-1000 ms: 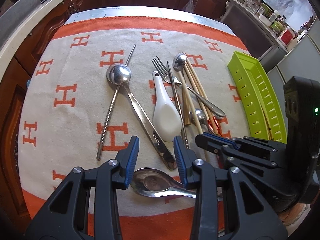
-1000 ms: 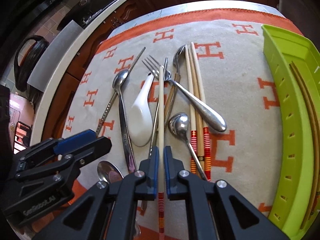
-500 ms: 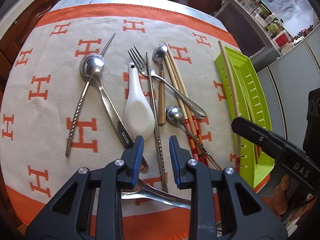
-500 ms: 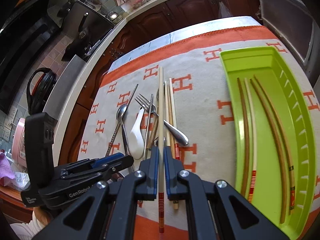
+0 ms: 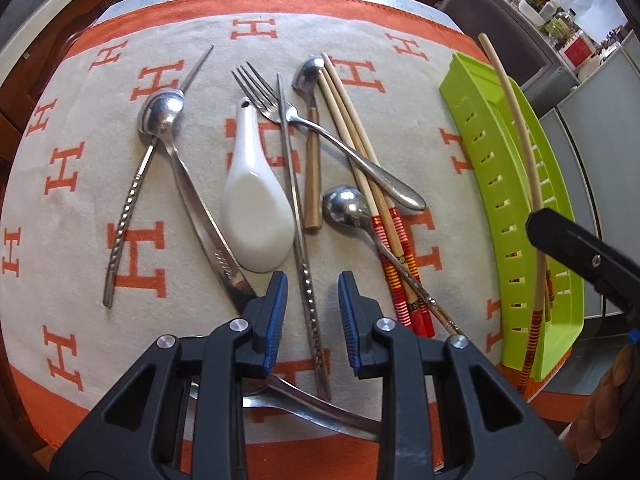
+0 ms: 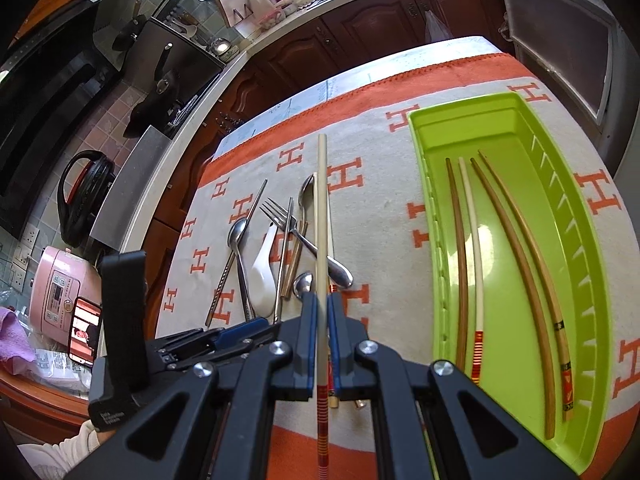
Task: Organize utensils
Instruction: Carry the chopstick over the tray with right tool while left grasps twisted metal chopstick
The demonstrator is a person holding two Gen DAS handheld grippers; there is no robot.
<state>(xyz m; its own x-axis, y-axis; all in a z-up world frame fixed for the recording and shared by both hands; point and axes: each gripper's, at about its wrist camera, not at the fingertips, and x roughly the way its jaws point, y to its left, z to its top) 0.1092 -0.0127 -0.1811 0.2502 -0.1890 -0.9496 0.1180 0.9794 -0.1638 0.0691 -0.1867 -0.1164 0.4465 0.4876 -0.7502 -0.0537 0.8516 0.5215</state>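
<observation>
Kitchen cabinets ring a surface draped in an orange-and-cream blanket. Spoons, a fork and a white ceramic spoon lie scattered on it. Left gripper has just been narrowing, jaws straddling a twisted metal chopstick without pressing it. Right gripper is clenched on a pale chopstick, beside the green tray holding four chopsticks.

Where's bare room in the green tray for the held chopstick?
Green tray: far end is bare, plus a lane between the pale chopstick and the two brown ones on its right. Cloth between utensil pile and tray is free.
</observation>
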